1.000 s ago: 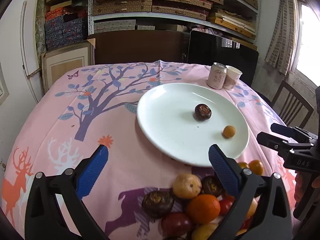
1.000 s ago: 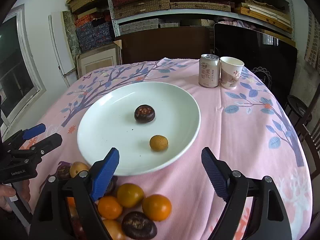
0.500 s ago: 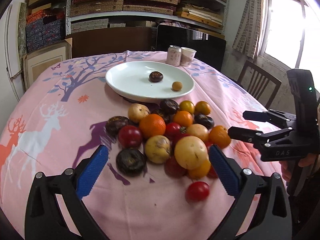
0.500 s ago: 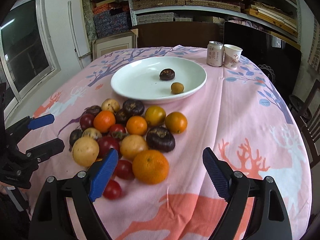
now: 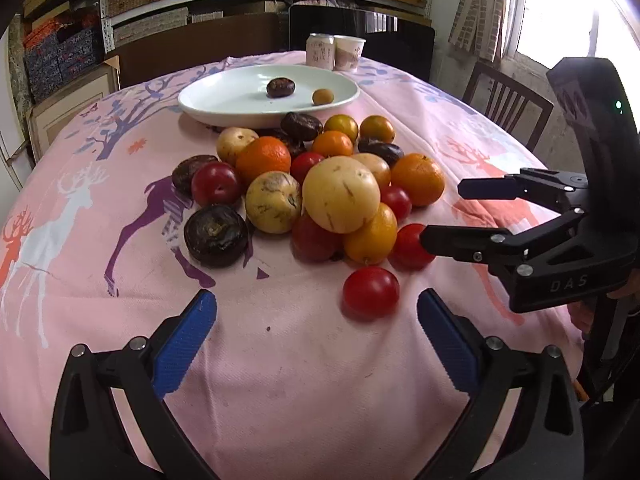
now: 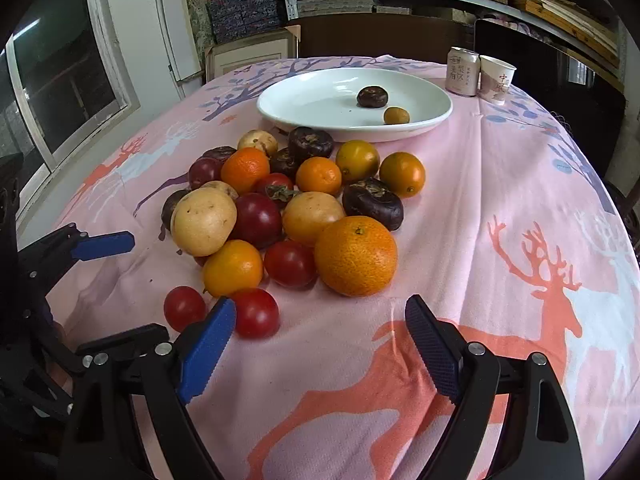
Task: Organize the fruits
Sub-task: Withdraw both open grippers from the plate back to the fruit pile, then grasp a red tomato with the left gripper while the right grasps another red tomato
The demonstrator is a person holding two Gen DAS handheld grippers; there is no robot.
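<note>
A pile of several fruits lies on the pink tablecloth: a large pale yellow fruit, a big orange, a dark wrinkled fruit and a loose red tomato. Behind the pile stands a white plate holding a dark fruit and a small yellow-brown fruit. My left gripper hangs open over bare cloth in front of the pile, the red tomato just ahead of it. My right gripper is open too, short of the big orange, with nothing between its pads. Each gripper shows in the other's view, right gripper and left gripper.
A drink can and a paper cup stand at the table's far edge behind the plate. A wooden chair is at the far right. Shelves of boxes line the back wall.
Both grippers have drawn back from the plate towards the near side of the table and dipped lower. The whole fruit pile has come into view. Both stay open.
</note>
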